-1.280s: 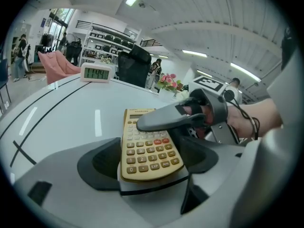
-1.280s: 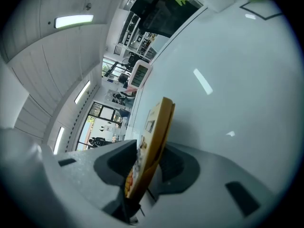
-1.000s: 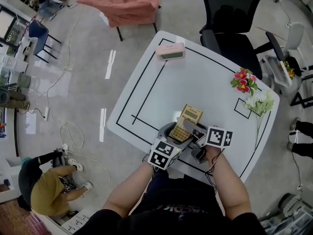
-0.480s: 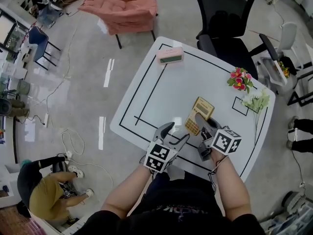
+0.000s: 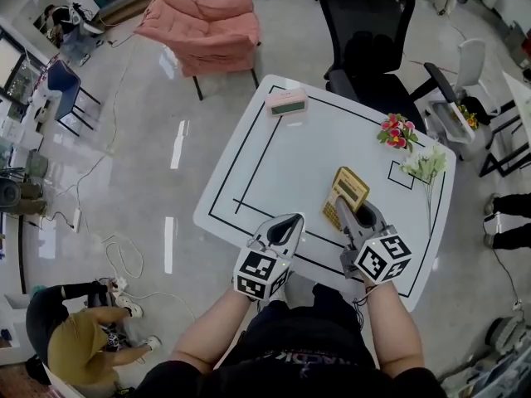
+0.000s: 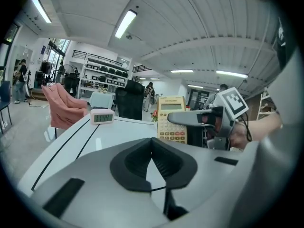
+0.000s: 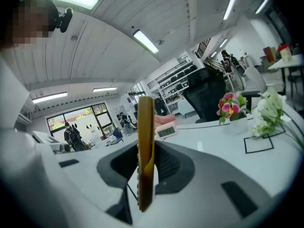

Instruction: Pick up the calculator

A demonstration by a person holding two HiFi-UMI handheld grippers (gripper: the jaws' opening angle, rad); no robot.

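- Since the calculator (image 5: 349, 191) stands clamped in the right hand-held gripper (image 5: 355, 215), the grasp itself looks done. The task reads as nearly finished.
- Seen from the left hand-held gripper's (image 5: 287, 224) own view, the calculator stands upright with its keys facing that gripper, off to its right and a little ahead. It appears raised clear of the tabletop (image 5: 282, 156), though its lower edge is hidden behind the gripper's body, so I judge the lift rather than see it outright.
- What seems left is little: bring it fully clear and hold it steady. Nothing in these views shows a place where it must go.
- Right hand-held gripper: its jaws have just been closing and now stand at a narrow gap, filled by the calculator. In the right gripper view the yellow case runs edge-on straight up between the two pads, which press on its front and back faces, and most of its length sticks out past the jaw tips.
- Left hand-held gripper: its jaws have just been closing and now meet tip to tip, with nothing between them. It holds nothing and touches neither calculator nor tabletop, and sits beside the right one, well apart from it.
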